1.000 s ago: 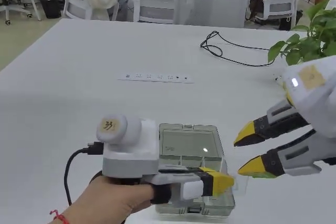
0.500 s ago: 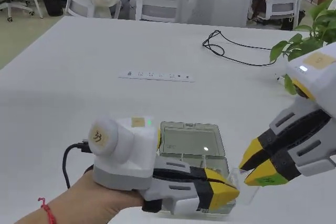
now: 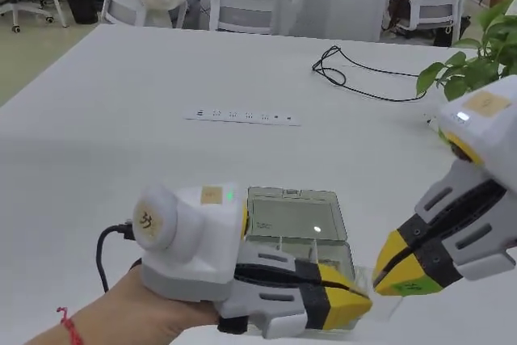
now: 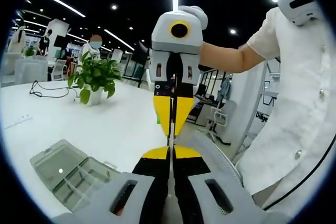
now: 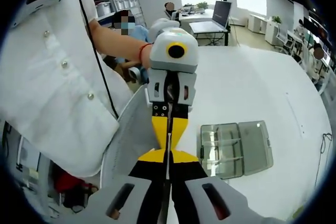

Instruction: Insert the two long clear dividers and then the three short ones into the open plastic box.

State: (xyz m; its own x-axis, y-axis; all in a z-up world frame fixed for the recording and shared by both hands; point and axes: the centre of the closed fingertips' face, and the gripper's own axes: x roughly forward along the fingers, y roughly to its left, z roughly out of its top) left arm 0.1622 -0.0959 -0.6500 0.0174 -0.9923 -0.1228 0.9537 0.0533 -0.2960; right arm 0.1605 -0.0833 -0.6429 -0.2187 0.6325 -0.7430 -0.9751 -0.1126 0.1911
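right hand-held gripper (image 3: 388,274) has shut and met the left hand-held gripper (image 3: 362,301) tip to tip. both are clenched, seemingly on the clear divider (image 3: 388,303), at the corner of the box (image 3: 338,250) on the table (image 3: 161,151). light, stiff, slippery: pinch its end edges.

Left claw (image 3: 359,303), right claw (image 3: 386,274) white, yellow-tipped; red wrist cord (image 3: 69,325); white buttoned shirt (image 5: 52,77).

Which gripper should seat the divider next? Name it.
Left, probably. The left gripper hangs over the open plastic box; the right gripper sits beside it. Both seem to pinch the clear divider.
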